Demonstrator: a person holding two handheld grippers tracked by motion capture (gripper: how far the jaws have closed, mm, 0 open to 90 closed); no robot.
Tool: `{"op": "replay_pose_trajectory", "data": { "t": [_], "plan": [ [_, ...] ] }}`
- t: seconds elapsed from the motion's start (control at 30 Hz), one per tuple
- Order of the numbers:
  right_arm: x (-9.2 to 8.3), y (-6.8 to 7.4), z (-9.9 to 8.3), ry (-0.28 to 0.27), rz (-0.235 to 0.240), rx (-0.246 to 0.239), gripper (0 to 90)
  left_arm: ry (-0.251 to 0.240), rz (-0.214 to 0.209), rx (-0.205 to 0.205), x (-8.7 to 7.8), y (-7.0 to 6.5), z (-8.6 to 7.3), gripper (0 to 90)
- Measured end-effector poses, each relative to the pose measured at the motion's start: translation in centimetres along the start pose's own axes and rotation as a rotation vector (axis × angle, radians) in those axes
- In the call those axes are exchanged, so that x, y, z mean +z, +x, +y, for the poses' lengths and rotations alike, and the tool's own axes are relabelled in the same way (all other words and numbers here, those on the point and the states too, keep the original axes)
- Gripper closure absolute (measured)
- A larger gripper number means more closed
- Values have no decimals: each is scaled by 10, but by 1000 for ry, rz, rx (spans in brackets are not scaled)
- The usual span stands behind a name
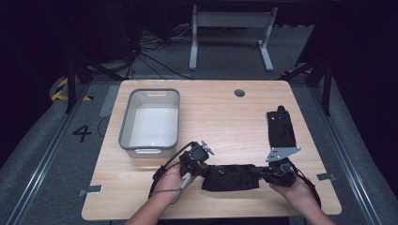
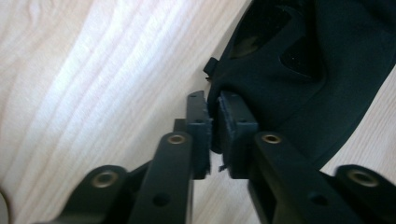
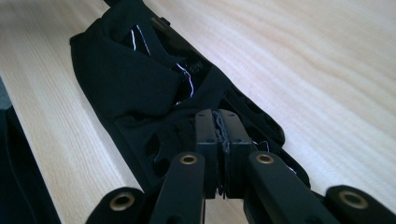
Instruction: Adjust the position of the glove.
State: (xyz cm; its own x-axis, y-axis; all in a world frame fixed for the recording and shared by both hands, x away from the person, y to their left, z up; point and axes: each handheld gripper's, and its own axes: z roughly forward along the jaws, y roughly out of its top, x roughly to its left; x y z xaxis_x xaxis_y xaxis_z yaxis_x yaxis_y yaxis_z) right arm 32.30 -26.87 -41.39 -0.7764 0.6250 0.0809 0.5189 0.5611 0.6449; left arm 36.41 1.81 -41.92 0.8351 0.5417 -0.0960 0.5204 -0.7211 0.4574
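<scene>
A long black cloth (image 1: 232, 178) lies flat near the table's front edge, stretched between my two grippers. At its left end is my left gripper (image 1: 206, 169). In the left gripper view, the left gripper (image 2: 213, 100) has a narrow gap between its pads, and the hem of the cloth (image 2: 289, 70) sits in that gap without being squeezed. At the cloth's right end, my right gripper (image 1: 260, 172) is shut. In the right gripper view, the right gripper (image 3: 217, 114) has its pads pressed together on a fold of the cloth (image 3: 135, 79), which runs away from it across the wood.
A grey plastic bin (image 1: 124, 126) stands empty at the table's left. A second folded black cloth (image 1: 280, 129) lies at the right, just beyond my right hand. A round cable hole (image 1: 240, 93) sits near the far edge. Light wood table (image 1: 220, 126) spans the middle.
</scene>
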Motion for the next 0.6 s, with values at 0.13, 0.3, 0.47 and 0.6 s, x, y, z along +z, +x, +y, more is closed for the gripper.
{"op": "replay_pose_trajectory", "data": {
  "t": [0.13, 0.3, 0.47, 0.6],
  "plan": [
    [7, 1, -3, 33, 13, 2, 870, -6, -12, 0, -2, 1, -1, 706],
    [5, 3, -4, 59, 46, 5, 816, -36, -10, -21, -6, 2, -3, 686],
    [-3, 1, -3, 29, 43, 12, 802, -54, -18, -26, -10, 0, -3, 688],
    [-3, -1, -3, 22, 28, 12, 802, -47, -61, -19, -14, -10, -3, 710]
  ]
}}
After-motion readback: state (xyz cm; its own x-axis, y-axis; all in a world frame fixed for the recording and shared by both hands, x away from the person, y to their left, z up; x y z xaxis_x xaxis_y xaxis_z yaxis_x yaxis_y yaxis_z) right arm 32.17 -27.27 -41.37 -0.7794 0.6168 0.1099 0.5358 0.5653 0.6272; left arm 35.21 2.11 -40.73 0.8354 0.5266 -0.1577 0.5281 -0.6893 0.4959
